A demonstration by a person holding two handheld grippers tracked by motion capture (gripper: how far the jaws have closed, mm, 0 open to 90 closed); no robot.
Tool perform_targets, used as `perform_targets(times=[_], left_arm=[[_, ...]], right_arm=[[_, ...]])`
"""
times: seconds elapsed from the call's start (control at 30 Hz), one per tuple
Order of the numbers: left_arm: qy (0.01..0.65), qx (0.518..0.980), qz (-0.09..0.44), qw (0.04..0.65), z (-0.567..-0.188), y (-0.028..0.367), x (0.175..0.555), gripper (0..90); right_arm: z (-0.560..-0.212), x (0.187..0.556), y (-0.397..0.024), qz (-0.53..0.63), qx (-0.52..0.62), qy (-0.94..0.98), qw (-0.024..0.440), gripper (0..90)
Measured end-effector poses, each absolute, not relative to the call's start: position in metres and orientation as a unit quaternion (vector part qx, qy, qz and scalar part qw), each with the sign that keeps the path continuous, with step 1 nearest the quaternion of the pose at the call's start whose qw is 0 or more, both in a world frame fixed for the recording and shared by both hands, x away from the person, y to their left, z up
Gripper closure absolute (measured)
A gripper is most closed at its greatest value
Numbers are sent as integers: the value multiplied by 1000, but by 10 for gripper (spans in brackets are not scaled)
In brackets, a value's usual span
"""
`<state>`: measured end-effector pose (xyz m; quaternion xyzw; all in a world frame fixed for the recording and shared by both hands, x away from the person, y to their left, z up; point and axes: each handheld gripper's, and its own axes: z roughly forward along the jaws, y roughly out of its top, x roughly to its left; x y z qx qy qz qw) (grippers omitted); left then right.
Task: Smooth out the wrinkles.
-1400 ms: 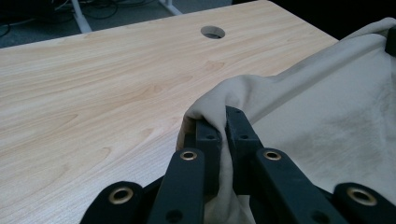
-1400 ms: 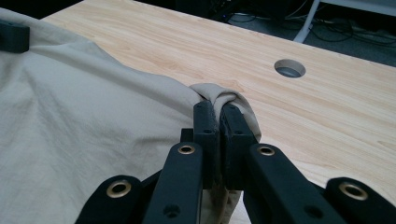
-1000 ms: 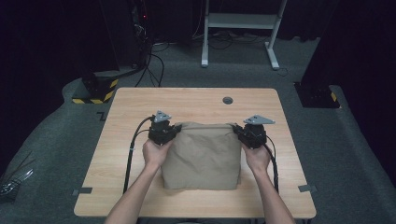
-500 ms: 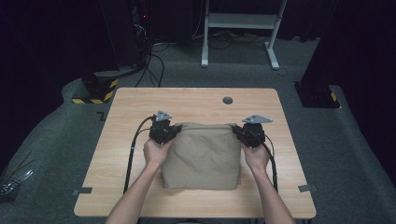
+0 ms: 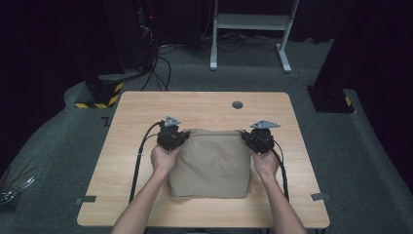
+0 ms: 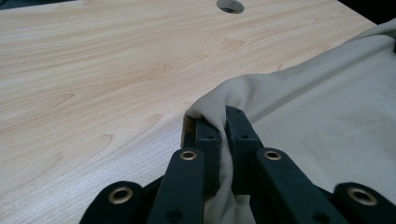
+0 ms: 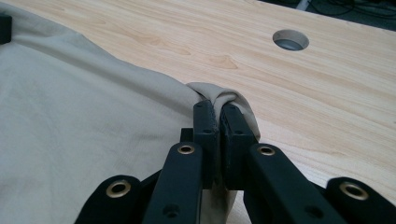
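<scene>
At the centre of the high view, a folded tan cloth lies on a light wooden table, its near edge toward the bottom of the frame and its far edge running across the middle. Both far corners are held — the left gripper sits at the cloth's upper-left corner and the right gripper at its upper-right corner, each with a grey plate on top and a black cable trailing down toward the lower edge of the frame. The person's left hand and right hand come up from the bottom of the frame, 1 on each side of the cloth.

Low in the left gripper view, the 2 black jaws are closed on a bunched fold of the cloth, which wraps over their tips; the rest of the fabric spreads to the right of the frame, bare wood to the left. A round hole in the tabletop shows at the top edge.

Low in the right gripper view, the jaws are likewise pinched shut on a puckered corner of the cloth — fabric fills the left half, and the hole lies at upper right.
</scene>
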<state>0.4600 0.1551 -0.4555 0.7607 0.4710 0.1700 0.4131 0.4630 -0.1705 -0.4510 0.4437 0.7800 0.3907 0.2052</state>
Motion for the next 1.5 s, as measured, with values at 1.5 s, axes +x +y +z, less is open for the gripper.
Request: perform_targets(times=[1.5], left_arm=[[492,773,148,371,-489,150,463,853]], right_arm=[[-491,477,-167,357,470,789,172,858]])
